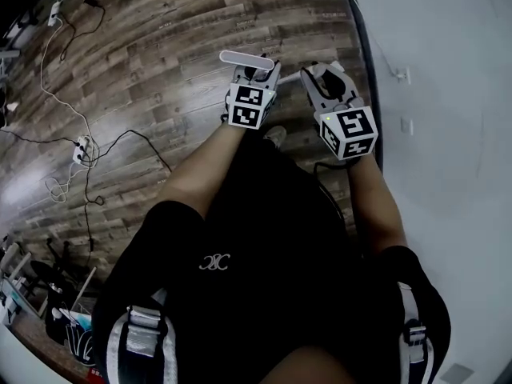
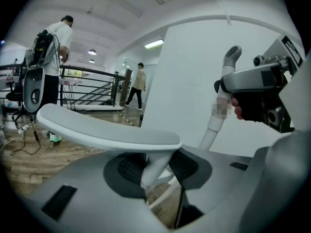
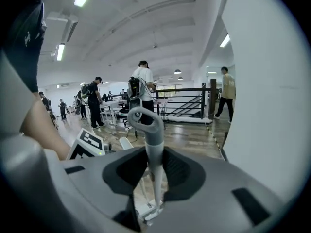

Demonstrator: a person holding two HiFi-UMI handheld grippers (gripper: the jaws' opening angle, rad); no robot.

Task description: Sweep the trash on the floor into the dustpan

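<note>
In the centre of the left gripper view, the left tongs [image 2: 158, 171] are clamped tight on the thin white stem of a flat-topped handle [image 2: 109, 132]. In the right gripper view's centre, the right tongs [image 3: 154, 171] pinch a slim pole [image 3: 154, 154] with a grey hooked end. Both look like light, stiff, smooth plastic, likely to twist unless held firmly on the shaft. The dustpan's tray and the trash stay out of sight.
</note>
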